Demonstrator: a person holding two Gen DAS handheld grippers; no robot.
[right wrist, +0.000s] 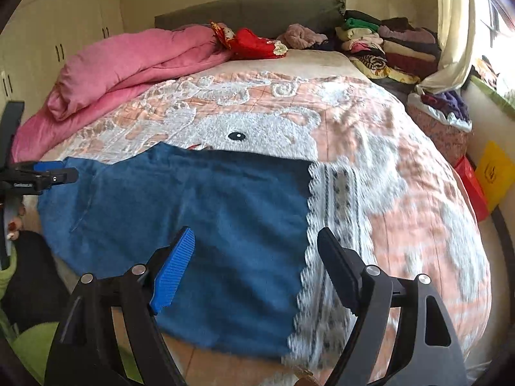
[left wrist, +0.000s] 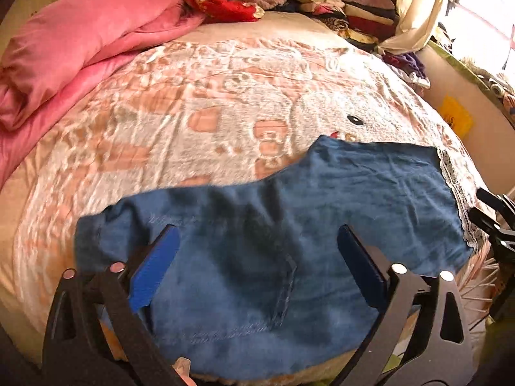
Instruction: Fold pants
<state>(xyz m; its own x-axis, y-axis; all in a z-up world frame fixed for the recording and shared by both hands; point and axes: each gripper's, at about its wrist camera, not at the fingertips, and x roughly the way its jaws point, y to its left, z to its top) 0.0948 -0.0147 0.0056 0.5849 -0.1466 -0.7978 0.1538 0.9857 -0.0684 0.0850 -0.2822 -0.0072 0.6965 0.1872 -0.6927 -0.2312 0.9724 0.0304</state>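
left claw [left wrist: 257, 241] spread wide, right claw [right wrist: 256, 246] too — empty

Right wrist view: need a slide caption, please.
Open right gripper hovers above blue pants with a lace hem, spread on the bed.

The blue pants [right wrist: 193, 212] lie flat on the bed [right wrist: 402, 167], on a pink and white blanket with a bear face. A white lace edge [right wrist: 325, 244] runs down their right side. The right gripper [right wrist: 256, 254] hangs over the pants with its two fingers wide apart and nothing between them. The left gripper [right wrist: 48, 173] pokes in at the left edge, by the pants. A pink quilt [right wrist: 128, 64] and a pile of clothes [right wrist: 386, 45] sit far back.
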